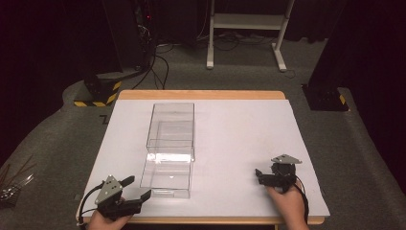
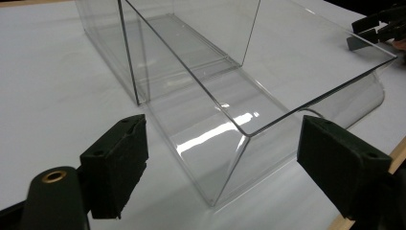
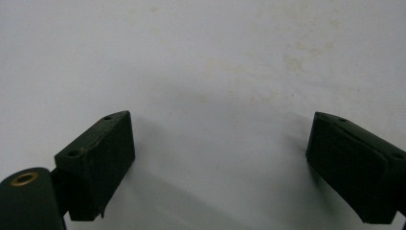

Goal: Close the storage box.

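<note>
A clear plastic box (image 1: pixel 170 125) lies on the white sheet (image 1: pixel 239 139), left of centre. A clear open-topped tray (image 1: pixel 167 175) sticks out of its near end toward me. My left gripper (image 1: pixel 138 188) rests at the table's front left corner, open, jaws aimed at the tray's near corner. In the left gripper view the tray's corner (image 2: pixel 239 132) sits just beyond the open left gripper (image 2: pixel 225 167), apart from both pads. My right gripper (image 1: pixel 260 176) rests at the front right, open over bare sheet. Nothing lies between the right gripper's (image 3: pixel 220 163) jaws.
The wooden table edge (image 1: pixel 201 95) frames the sheet at the back, and its front edge (image 2: pixel 397 153) runs close by my left gripper. The right gripper (image 2: pixel 378 26) appears far off in the left gripper view. Cables and a white stand (image 1: pixel 244 21) occupy the floor beyond.
</note>
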Demonstrator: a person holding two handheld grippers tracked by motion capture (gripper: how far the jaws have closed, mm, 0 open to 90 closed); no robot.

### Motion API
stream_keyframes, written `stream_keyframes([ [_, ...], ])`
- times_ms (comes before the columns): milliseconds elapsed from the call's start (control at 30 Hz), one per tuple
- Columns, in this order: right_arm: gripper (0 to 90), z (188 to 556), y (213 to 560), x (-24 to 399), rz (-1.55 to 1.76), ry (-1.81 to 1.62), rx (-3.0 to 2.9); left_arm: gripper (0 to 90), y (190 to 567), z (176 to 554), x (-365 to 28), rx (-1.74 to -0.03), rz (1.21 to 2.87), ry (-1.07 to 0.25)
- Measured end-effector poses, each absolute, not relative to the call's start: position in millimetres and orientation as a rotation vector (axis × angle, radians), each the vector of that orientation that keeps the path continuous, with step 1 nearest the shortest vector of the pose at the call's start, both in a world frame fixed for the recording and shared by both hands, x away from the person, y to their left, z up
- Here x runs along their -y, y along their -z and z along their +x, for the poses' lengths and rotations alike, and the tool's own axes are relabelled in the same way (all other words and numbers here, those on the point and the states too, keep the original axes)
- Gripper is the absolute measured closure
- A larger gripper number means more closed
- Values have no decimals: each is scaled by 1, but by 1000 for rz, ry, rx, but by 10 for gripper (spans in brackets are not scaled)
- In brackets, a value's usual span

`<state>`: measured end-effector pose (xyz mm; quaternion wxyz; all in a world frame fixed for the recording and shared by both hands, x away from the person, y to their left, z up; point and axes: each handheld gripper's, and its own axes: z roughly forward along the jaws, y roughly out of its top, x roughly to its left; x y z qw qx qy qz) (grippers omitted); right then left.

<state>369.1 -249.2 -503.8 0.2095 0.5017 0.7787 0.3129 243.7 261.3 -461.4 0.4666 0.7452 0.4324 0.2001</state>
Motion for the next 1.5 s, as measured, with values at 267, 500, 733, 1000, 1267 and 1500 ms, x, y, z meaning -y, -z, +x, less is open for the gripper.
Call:
stream_keyframes([
  [267,91,369,504,249,1395,-870,-2166,195,468,249,-251,-1050,1870,-496],
  [500,91,369,504,249,1395,-869,-2166,197,471,253,-246,-1059,1866,-483],
  [733,91,369,504,249,1396,-869,-2166,205,473,259,-242,-1070,1849,-471],
  [1000,91,369,504,249,1394,-869,-2167,200,474,266,-238,-1084,1832,-493],
  [1267,91,369,504,249,1393,-869,-2167,200,474,272,-243,-1107,1807,-491],
  [1500,91,369,504,249,1393,-869,-2167,169,473,280,-244,-1118,1798,-501],
])
